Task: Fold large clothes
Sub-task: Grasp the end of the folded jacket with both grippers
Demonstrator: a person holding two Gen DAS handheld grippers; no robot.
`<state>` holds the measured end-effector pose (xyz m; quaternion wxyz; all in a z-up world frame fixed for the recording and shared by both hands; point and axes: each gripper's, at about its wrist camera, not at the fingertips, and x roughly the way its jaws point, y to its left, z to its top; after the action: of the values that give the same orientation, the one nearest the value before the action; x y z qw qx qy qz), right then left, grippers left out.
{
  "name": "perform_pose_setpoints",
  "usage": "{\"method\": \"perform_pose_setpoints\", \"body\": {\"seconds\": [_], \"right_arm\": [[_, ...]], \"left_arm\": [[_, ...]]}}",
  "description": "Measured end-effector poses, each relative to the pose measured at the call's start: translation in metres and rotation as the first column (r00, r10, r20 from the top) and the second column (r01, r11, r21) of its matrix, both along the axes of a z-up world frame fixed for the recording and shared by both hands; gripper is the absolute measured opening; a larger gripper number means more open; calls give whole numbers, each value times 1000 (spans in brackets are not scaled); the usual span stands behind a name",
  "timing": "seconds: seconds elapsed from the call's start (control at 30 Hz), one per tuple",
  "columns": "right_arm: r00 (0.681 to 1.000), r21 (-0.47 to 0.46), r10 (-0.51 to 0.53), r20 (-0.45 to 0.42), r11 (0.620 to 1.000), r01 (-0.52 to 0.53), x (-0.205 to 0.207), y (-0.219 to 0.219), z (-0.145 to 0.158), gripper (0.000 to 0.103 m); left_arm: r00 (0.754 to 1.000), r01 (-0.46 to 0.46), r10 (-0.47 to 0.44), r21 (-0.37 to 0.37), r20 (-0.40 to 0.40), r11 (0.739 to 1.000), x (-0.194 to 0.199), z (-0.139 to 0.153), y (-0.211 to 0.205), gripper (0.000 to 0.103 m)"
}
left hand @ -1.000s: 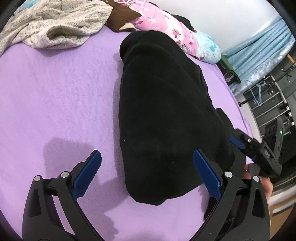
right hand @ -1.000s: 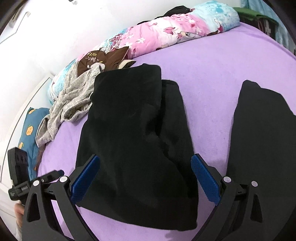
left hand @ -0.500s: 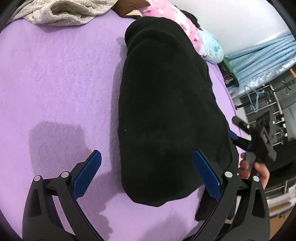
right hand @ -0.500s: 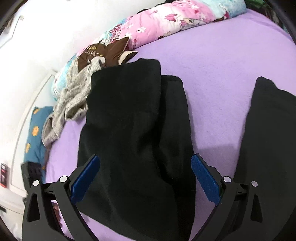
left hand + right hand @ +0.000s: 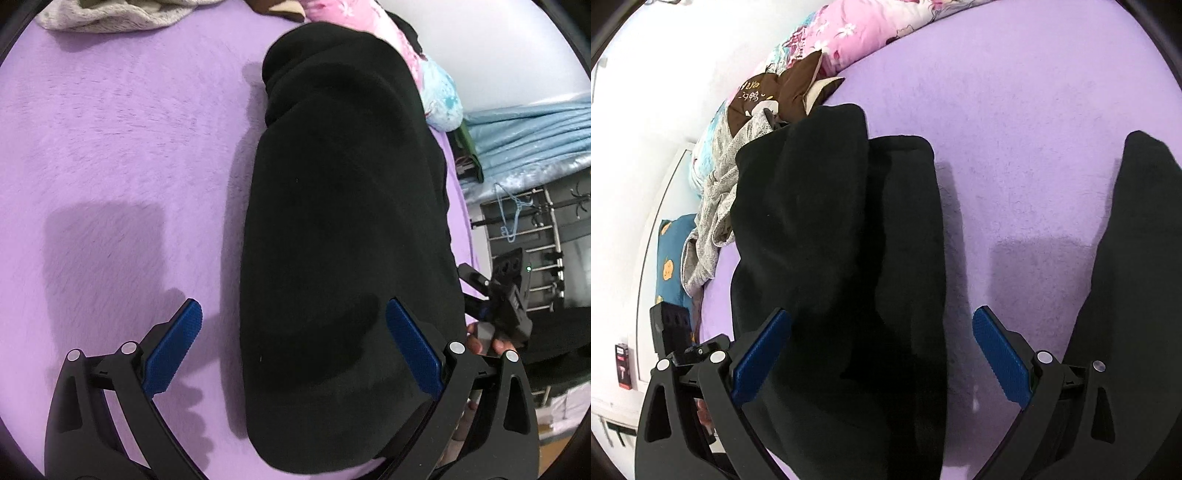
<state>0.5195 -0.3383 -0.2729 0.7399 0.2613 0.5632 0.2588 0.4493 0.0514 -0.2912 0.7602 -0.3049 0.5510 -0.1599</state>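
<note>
Hovering spread wide and empty over the black garment [image 5: 343,229]: left gripper [image 5: 293,350] and right gripper [image 5: 881,354] alike. Lying lengthwise mid-blanket, away from the purple blanket's [image 5: 122,155] pillow end. Risking a single-layer pinch, dragging the thick fold open.

Home bedroom: purple-sheeted bed [image 5: 110,147], floral quilt [image 5: 871,40], clothes rack [image 5: 535,229].
</note>
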Motion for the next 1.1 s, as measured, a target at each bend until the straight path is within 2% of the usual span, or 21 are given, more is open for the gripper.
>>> {"method": "perform_pose_setpoints", "body": {"seconds": [0.07,0.33,0.4,0.57,0.8,1.1], "right_arm": [[1000,66,7,-28,998,-5,3,-4,-6,96],[998,93,64,-15,994,-62,9,-4,-21,96],[997,137,66,-35,989,-61,11,-5,-27,96],[990,231,99,-98,970,-74,16,4,-44,96],[984,224,137,-117,969,-108,16,13,-55,96],[971,257,169,-170,959,-122,11,12,-78,96]], "left_arm": [[1000,6,-6,-9,-11,1000,7,-5,1,96],[999,12,-15,-105,-31,994,26,-19,2,96],[999,11,-16,-150,-34,989,30,-23,5,96],[999,16,-25,-201,-43,980,36,-28,6,96],[998,24,-40,-271,-53,962,49,-35,0,96],[995,69,-87,-279,-53,958,68,-40,-13,97]]}}
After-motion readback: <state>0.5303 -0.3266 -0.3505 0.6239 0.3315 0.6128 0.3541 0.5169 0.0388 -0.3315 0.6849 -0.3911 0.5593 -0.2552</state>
